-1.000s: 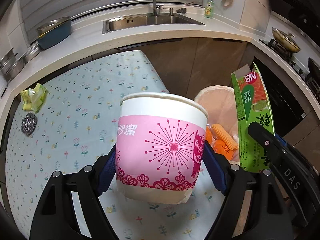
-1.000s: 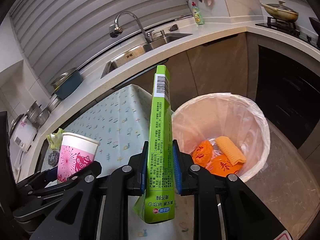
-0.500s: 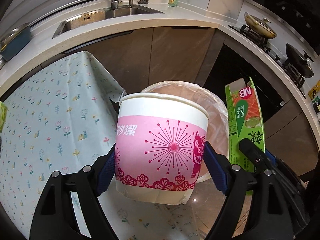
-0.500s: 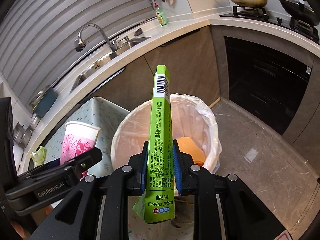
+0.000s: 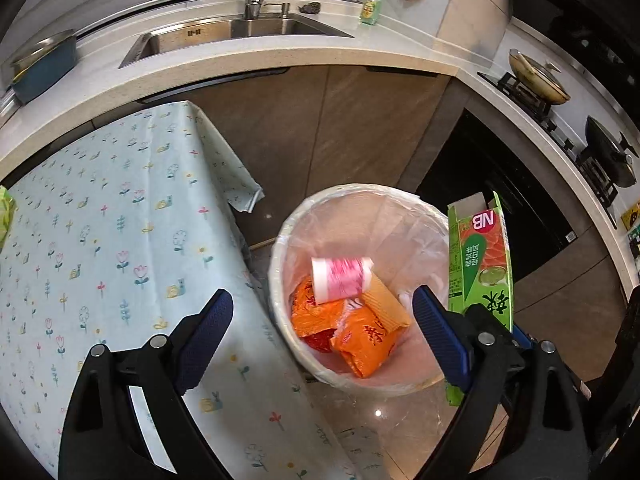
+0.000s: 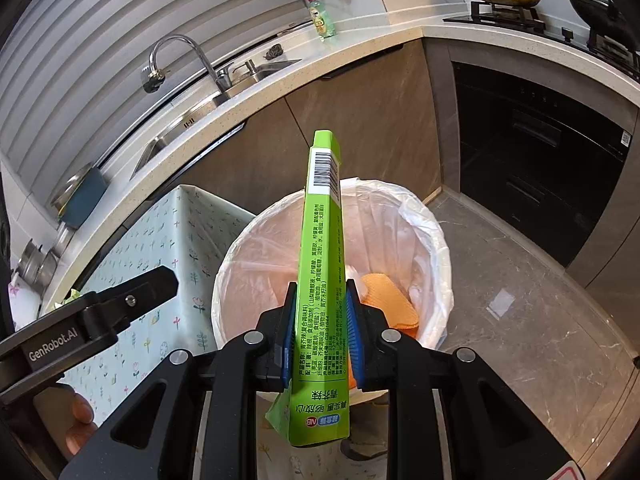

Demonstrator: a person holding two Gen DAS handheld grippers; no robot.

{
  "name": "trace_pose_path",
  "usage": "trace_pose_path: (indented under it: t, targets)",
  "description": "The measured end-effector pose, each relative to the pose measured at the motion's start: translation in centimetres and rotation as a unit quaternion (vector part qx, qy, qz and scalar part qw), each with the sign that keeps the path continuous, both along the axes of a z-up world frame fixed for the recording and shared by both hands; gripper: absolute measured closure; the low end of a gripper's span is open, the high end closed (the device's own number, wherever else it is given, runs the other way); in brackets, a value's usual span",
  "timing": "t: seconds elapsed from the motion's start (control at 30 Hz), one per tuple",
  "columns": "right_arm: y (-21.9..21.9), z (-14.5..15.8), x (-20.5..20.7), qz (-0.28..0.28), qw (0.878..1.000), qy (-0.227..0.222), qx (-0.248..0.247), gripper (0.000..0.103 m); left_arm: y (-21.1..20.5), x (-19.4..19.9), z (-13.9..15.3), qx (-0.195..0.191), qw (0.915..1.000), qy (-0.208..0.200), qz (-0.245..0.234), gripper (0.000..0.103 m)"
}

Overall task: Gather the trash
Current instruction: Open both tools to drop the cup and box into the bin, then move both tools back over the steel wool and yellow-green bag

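The left gripper is opening its jaws wide, with nothing between the blue pads, and the pink-and-white paper cup is showing blurred inside the trash bin, just above the orange wrappers lying at the bottom. The right gripper is clamping narrow on the green carton, its pads pressing the two broad faces low on the box, while the barcode end is pointing up and away over the bin's mouth.

Judging from its open top flap in the left view, the carton is probably empty, so it is likely handling as light, thin card: stiff along its length but easy to crush across the faces (a gentle pinch seems enough). Holding it by the flat sides near the lower end, as now, is looking like a sound place, since the printed surface may be a little slick.

Around the bin, the table with the flowered cloth is standing just beside it on the left, its draped corner hanging near the rim. The thin bag liner is folding over the rim and could catch a corner of the box. The left gripper's finger is reaching in beside the bin, so the two tools are working close together; the kitchen counter with its sink is standing well behind
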State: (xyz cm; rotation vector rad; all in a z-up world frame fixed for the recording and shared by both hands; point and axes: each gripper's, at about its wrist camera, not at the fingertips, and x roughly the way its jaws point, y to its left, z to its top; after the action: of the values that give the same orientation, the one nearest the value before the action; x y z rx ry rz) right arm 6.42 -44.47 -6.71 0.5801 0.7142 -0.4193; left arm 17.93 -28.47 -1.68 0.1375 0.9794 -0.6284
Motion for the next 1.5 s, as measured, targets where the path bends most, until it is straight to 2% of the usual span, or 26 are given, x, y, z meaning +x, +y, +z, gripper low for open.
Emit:
trace_pose_path:
  t: [0.23,0.33,0.37,0.43,0.47,0.7,0.97,1.17,1.5]
  targets:
    - [0.7,-0.2,1.8,0.014,1.0,0.004,-0.001,0.081,2.2,0.8,-0.2,0.007,0.9996,-0.007,0.028,0.016]
    - [0.9,-0.1,2.6,0.017,1.0,0.005,-0.007,0.077,3.2,1.2,-0.1,0.009,0.9991,-0.01,0.04,0.016]
    - [1.0,0.1,2.8,0.016,1.0,0.006,-0.013,0.074,3.5,1.2,-0.1,0.01,0.999,-0.012,0.043,0.016]
    - [1.4,0.5,3.0,0.01,1.0,0.002,-0.026,0.057,4.2,1.4,0.0,0.012,0.9985,-0.017,0.05,0.016]
    - [1.6,0.7,3.1,0.01,1.0,-0.002,-0.027,0.056,4.5,1.4,0.1,0.013,0.9983,-0.019,0.054,0.015]
    - [4.0,2.7,4.2,0.041,0.998,-0.018,-0.04,0.056,8.0,2.0,0.8,0.013,0.9953,-0.031,0.091,0.014]
    - [9.3,4.2,6.2,0.1,0.994,-0.031,-0.043,0.056,13.6,3.1,1.5,0.012,0.9889,-0.039,0.143,0.014]
    - [13.6,5.1,8.0,0.139,0.988,-0.036,-0.048,0.056,18.5,3.9,1.9,0.01,0.9814,-0.043,0.187,0.014]
    - [20.8,5.6,10.7,0.199,0.978,-0.035,-0.055,0.056,27.8,5.6,1.5,0.002,0.9636,-0.031,0.266,0.014]
